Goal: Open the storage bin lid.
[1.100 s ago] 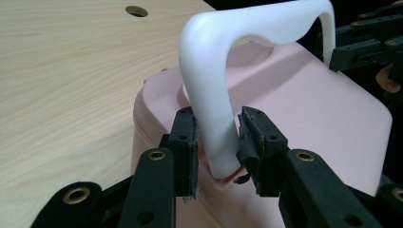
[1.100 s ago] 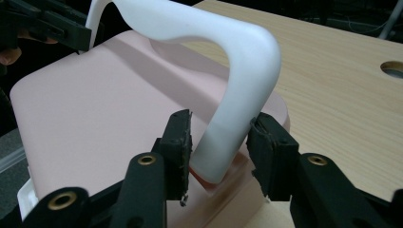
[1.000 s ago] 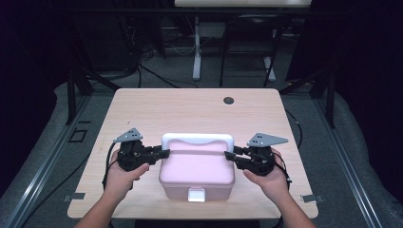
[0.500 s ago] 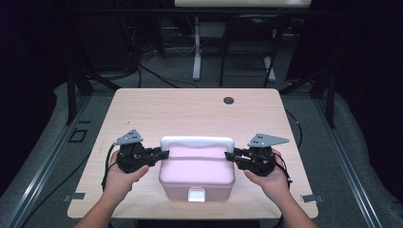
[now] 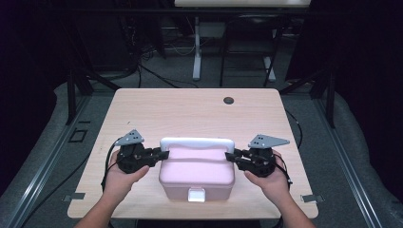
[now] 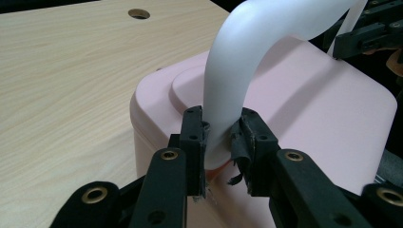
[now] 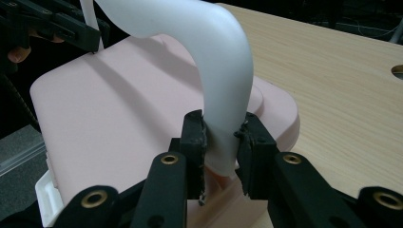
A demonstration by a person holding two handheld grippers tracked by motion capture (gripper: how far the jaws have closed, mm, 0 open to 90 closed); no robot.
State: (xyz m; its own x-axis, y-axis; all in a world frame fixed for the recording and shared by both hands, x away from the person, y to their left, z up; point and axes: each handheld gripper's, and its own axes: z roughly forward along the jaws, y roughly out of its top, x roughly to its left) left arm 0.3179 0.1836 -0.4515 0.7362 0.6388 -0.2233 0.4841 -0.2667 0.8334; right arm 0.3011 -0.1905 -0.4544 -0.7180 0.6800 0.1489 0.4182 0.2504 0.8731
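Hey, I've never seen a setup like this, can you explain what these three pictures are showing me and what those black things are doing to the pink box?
No robot here: a person holds a hand-held two-jaw tool in each hand. The high view looks down from above on the table. The other two pictures come from cameras riding on each tool, looking along its black jaws. On the table stands a pink box with a white handle arching over its lid. The left tool is clamped on the handle's left end, the right tool on its right end. A round hole sits near the table's far edge.
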